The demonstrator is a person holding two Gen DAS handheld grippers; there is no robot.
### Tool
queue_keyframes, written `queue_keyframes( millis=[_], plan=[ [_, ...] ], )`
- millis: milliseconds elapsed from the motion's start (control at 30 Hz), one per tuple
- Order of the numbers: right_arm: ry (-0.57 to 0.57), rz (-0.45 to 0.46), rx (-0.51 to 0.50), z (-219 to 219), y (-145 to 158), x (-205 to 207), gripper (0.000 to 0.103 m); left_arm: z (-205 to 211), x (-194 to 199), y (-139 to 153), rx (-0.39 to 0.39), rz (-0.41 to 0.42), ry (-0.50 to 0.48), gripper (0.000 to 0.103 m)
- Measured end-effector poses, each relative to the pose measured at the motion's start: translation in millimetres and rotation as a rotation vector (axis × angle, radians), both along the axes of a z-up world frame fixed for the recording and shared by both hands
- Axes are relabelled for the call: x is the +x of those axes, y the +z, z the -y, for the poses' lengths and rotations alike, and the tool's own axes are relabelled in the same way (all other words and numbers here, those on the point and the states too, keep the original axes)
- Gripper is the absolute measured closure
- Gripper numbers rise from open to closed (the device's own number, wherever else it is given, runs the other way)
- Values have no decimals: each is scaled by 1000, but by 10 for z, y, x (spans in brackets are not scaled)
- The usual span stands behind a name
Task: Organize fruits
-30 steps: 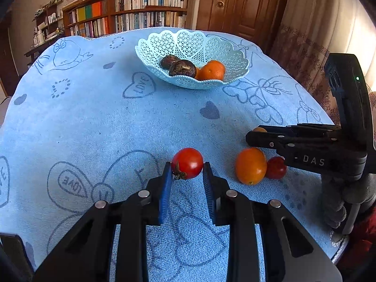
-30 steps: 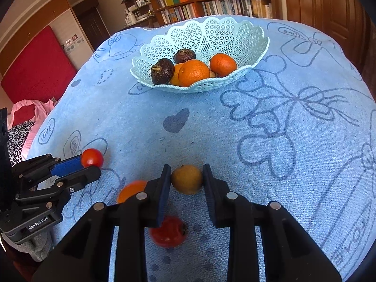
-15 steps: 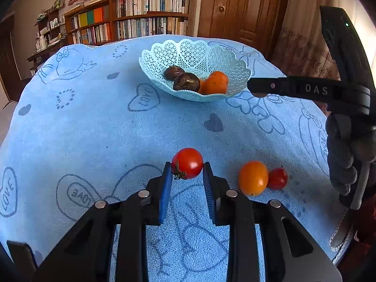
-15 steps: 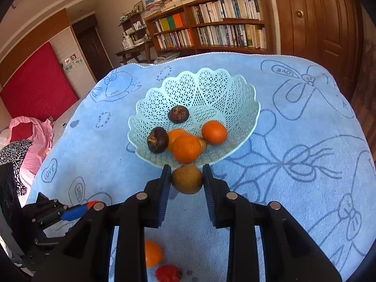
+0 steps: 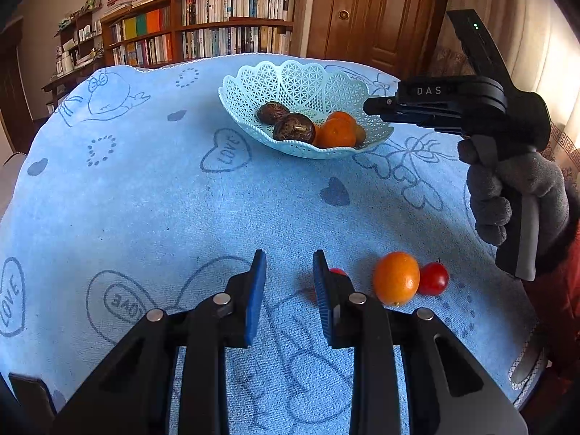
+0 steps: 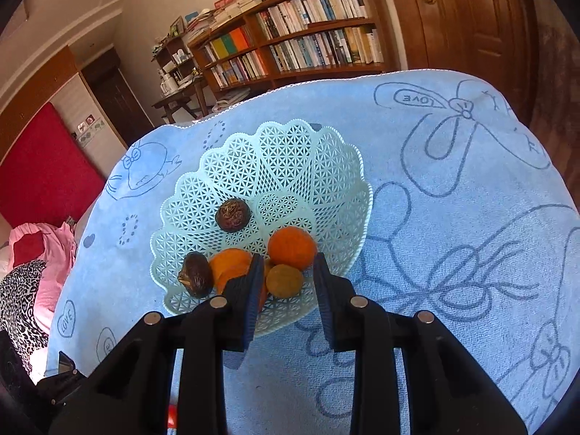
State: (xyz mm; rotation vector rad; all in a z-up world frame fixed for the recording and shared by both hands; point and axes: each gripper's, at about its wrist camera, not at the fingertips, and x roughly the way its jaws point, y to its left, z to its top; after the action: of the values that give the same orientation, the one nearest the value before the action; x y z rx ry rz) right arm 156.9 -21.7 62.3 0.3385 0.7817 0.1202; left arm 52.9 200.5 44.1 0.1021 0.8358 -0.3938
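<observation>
our right gripper [image 6: 285,275] hangs over the lattice basket [image 6: 290,152], jaws spread around but clear of a brownish-yellow fruit [image 6: 284,280] lying inside, while our left gripper [image 5: 289,275] gapes empty above the blue cloth [image 5: 145,199] beside a half-hidden tomato [image 5: 337,272].

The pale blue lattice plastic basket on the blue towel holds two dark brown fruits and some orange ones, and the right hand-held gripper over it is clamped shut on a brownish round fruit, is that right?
Not quite. In the right wrist view, the right hand-held gripper stands open over the pale blue lattice plastic basket; the brownish round fruit lies loose between its fingers, touching neither. The two dark brown fruits and the orange ones are as you said.
</observation>
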Motion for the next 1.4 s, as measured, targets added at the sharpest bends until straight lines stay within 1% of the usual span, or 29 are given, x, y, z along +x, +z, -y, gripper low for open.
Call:
queue_keyframes(
  millis=[133,233,267,300,533,633,667,700,767,933,1033,1133,1300,1333,1367,1400],
  plan=[
    [-2,11,15,30,0,-127,74,15,-3,-21,-8,-18,-10,75],
    [8,16,21,12,-10,-225,74,49,-22,-49,-20,-34,-28,72],
    [11,17,22,3,-16,-252,74,64,-29,-63,-17,-40,-33,65],
    [13,18,22,0,-24,-275,74,79,-39,-77,-14,-43,-36,60],
    [12,2,20,9,-101,-349,74,174,-54,-186,-11,-77,-72,59],
    [10,-4,21,24,-123,-349,74,205,-10,-270,-1,-98,-72,60],
    [9,-5,21,32,-129,-346,74,207,-4,-285,-2,-101,-72,61],
    [8,-5,22,33,-134,-348,74,210,-1,-284,-1,-100,-73,67],
    [6,-6,23,36,-139,-353,74,215,4,-255,-9,-96,-79,74],
    [1,-5,25,41,-139,-365,74,237,82,-45,-23,-45,-79,75],
    [-5,-4,30,72,-137,-383,74,241,181,107,-29,-8,-68,78],
    [-17,0,40,119,-137,-403,74,217,220,219,-45,10,-64,78],
    [-25,-8,49,142,-157,-399,74,175,239,330,-49,26,-54,78],
    [-23,-8,48,138,-157,-399,74,174,237,337,-57,17,-59,77],
    [-22,-8,49,135,-157,-400,74,173,232,329,-68,3,-64,71],
    [-23,-8,49,134,-159,-400,74,181,227,297,-74,-14,-65,61]
  ],
)
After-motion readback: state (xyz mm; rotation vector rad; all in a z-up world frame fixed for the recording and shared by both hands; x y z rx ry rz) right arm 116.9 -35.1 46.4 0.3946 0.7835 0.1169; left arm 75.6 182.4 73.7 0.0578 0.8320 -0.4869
